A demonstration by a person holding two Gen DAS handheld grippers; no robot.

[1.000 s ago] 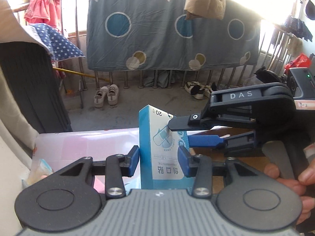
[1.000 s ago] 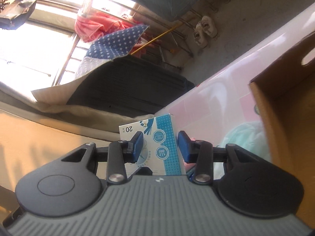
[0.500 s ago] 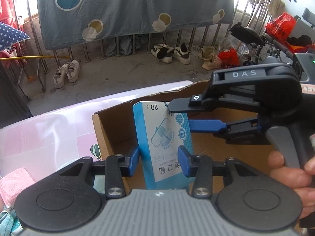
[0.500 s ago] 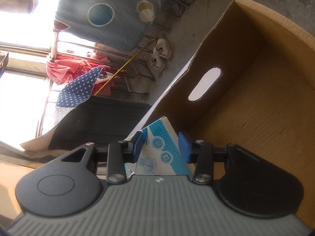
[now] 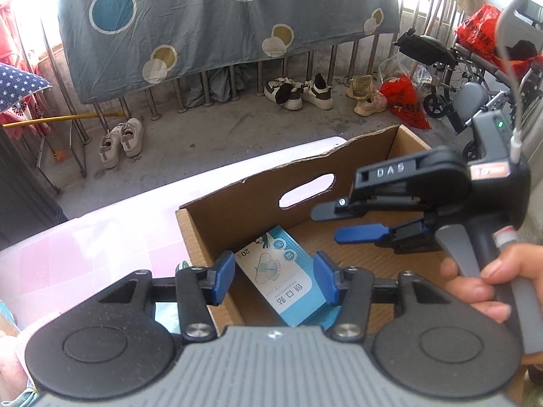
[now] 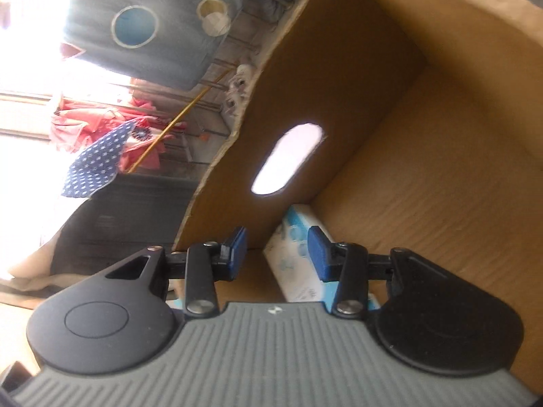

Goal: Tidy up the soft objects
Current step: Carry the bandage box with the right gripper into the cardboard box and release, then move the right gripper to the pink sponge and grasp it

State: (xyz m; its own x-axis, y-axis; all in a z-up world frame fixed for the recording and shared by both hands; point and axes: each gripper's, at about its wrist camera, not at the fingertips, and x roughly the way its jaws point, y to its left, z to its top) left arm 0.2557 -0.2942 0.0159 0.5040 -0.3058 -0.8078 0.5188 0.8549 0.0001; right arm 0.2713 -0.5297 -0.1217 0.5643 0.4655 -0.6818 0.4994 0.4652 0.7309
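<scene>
A pale pink worktop [image 5: 85,237] carries an open cardboard box [image 5: 237,203] with an oval hand-hole in one wall; a blue-and-white bandage packet [image 5: 281,278] lies flat on the box floor, close to that wall. The left claw [image 5: 274,279] hovers over the packet, its jaws having just been opening, the blue pads either side of it and clear of it, so released; the right claw [image 5: 339,224], gripped by a hand [image 5: 482,281], is parted and empty above the box floor.
</scene>
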